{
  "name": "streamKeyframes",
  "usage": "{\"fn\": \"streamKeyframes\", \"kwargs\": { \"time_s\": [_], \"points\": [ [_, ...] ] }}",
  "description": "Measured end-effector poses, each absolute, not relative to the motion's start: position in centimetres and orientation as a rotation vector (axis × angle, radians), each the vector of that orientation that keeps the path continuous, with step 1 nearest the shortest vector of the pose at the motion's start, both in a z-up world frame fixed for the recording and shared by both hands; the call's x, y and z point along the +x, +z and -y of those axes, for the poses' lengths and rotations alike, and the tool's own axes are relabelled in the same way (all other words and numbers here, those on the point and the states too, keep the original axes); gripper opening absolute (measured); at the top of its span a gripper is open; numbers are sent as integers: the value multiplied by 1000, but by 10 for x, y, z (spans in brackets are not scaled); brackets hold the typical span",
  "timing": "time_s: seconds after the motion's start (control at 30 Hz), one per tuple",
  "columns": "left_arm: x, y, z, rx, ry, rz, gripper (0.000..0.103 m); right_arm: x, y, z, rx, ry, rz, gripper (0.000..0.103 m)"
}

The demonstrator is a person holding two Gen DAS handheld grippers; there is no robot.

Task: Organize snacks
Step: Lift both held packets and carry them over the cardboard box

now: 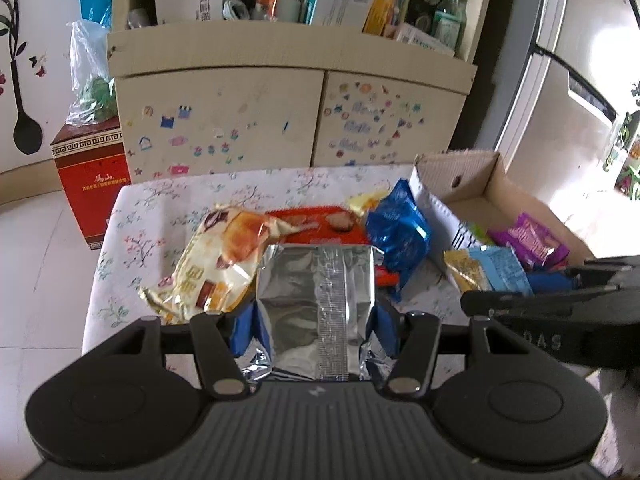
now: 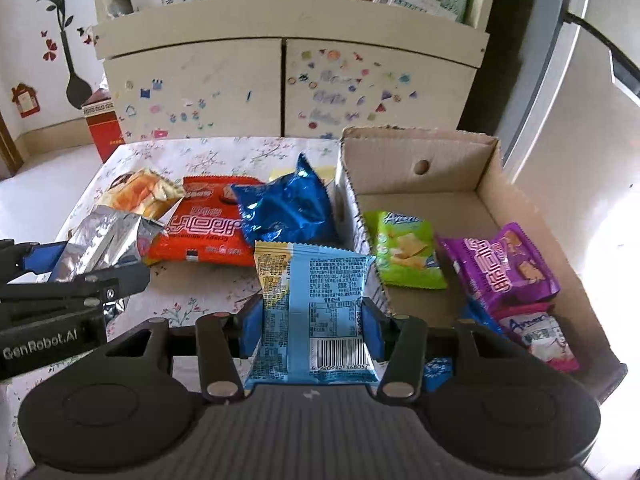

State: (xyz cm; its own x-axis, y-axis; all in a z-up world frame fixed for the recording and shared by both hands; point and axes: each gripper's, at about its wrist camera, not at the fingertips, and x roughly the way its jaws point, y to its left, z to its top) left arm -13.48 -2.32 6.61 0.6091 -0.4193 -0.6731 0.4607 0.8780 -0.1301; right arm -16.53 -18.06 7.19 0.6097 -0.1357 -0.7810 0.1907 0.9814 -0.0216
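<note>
Silver packet [image 1: 316, 304] in left tool [image 1: 316, 320], barcode right-view only

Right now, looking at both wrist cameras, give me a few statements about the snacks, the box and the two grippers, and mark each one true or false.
1. The left gripper is shut on a silver foil packet. True.
2. The right gripper is open and holds nothing. False: it is shut on a light blue snack packet with a barcode.
3. The brown cardboard box holds a green snack packet and a purple snack packet. True.
4. The shiny dark blue bag lies inside the box. False: it lies on the floral tablecloth, beside the box's left wall.
5. The red snack packet lies on the table. True.
</note>
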Motion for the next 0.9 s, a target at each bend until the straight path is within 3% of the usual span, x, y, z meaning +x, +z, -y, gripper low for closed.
{"fn": "streamKeyframes", "kwargs": {
  "time_s": [0.57, 0.9],
  "points": [
    [-133, 85, 66, -18, -572, -726, 58, -184, 96, 211, 95, -271, -796, 56],
    [-133, 95, 99, -33, -660, -708, 58, -206, 128, 273, 273, -364, -691, 57]
  ]
}}
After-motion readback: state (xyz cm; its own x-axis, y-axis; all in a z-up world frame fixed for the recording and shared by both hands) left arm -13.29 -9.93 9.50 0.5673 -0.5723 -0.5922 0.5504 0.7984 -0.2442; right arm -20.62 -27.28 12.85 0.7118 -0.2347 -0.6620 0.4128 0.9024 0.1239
